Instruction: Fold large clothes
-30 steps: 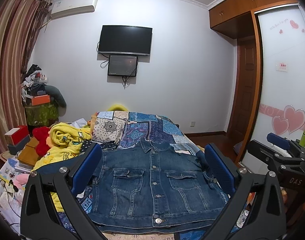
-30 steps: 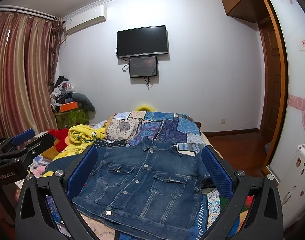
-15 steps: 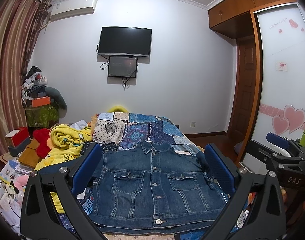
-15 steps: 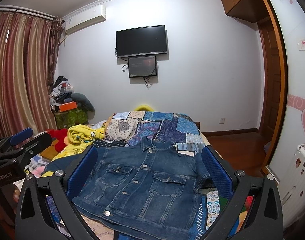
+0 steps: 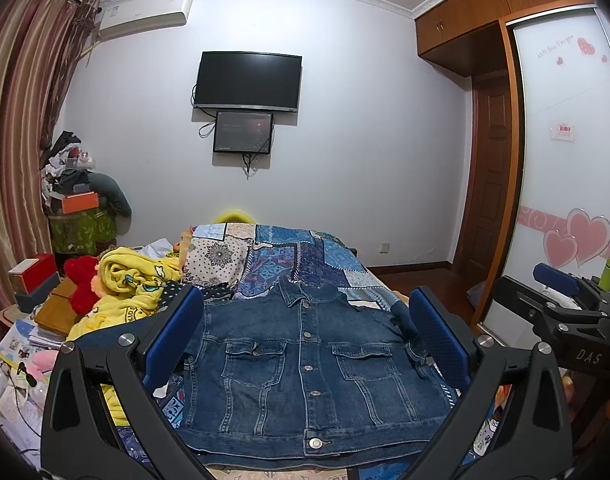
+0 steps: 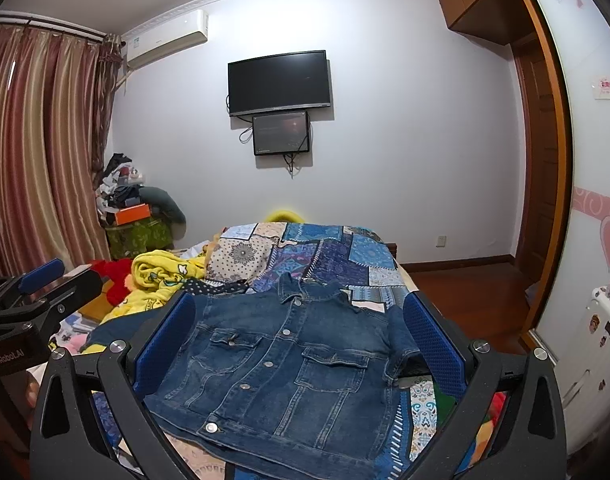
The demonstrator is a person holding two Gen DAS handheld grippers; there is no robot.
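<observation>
The denim jacket (image 5: pixel 305 368) lies flat and face up on the patchwork quilt (image 5: pixel 305 248), buttoned down the front, collar toward the top of the frame and hem toward the bottom. Its long axis therefore runs straight away from both cameras, up the middle of each picture.

The left gripper (image 5: pixel 307 344) is spread wide, with its blue pads at lower left and lower right of its own view and nothing between them but air. The jacket's body fills the gap, seemingly below and ahead of the fingers and not touched by them. The right gripper (image 6: pixel 299 344) is also fully spread and empty. In its view the jacket sits in the lower centre but is skewed, with the hem corner running toward the lower left, so this gripper looks in from the jacket's right-hand side.

The short sleeve (image 6: pixel 401 340) bunches just beside the right-hand pad in both views (it appears nearest to the right gripper). The opposite sleeve is hidden behind the pad at lower left, so its lie cannot be told.

Folding seems not yet begun. A sensible start would be for each gripper to drop to a side edge and bring it inward across the button line.
</observation>
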